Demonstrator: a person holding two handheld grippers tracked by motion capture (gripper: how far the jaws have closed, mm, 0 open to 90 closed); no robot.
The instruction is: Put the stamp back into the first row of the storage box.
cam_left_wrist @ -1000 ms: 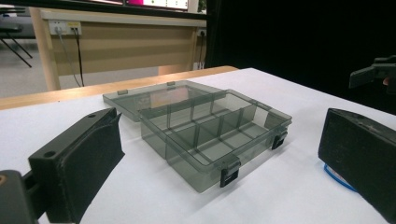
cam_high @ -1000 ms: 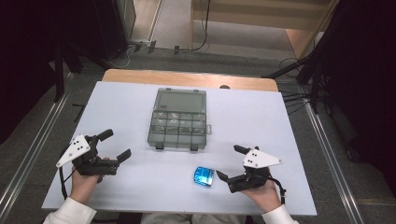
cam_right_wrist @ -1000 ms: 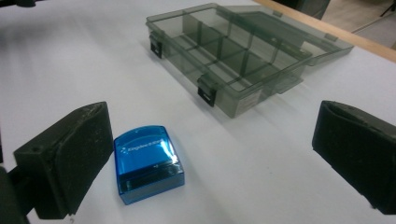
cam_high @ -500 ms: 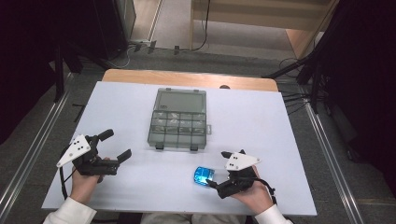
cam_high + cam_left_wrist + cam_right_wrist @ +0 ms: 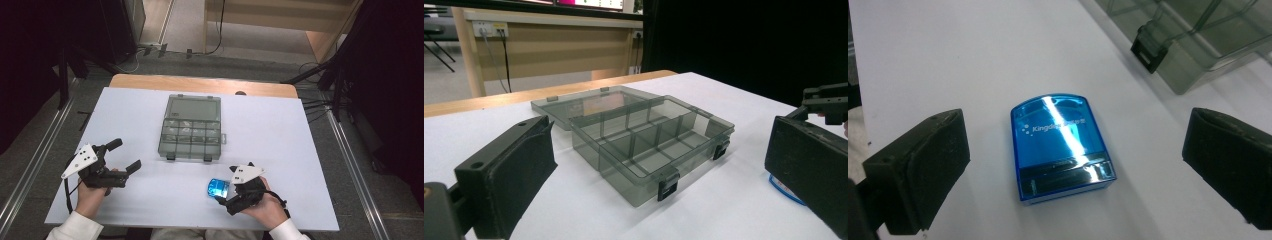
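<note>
A small translucent blue case with white lettering lies flat on the white table, near the front edge. My right gripper is open, one jaw on each side of the case and neither touching it; from above the right gripper sits just right of the case. A smoky clear organizer box stands open mid-table, lid folded back, its compartments bare. My left gripper is open at the front left, holding nothing and pointing toward the box.
The box's black latches face the front edge, close to the blue case. A wooden strip runs along the table's far edge. Dark stands and cables line both sides of the floor.
My right gripper has slid left and a little toward the person, so its open jaws now flank the blue case. The left gripper, the box and the case have not moved.
</note>
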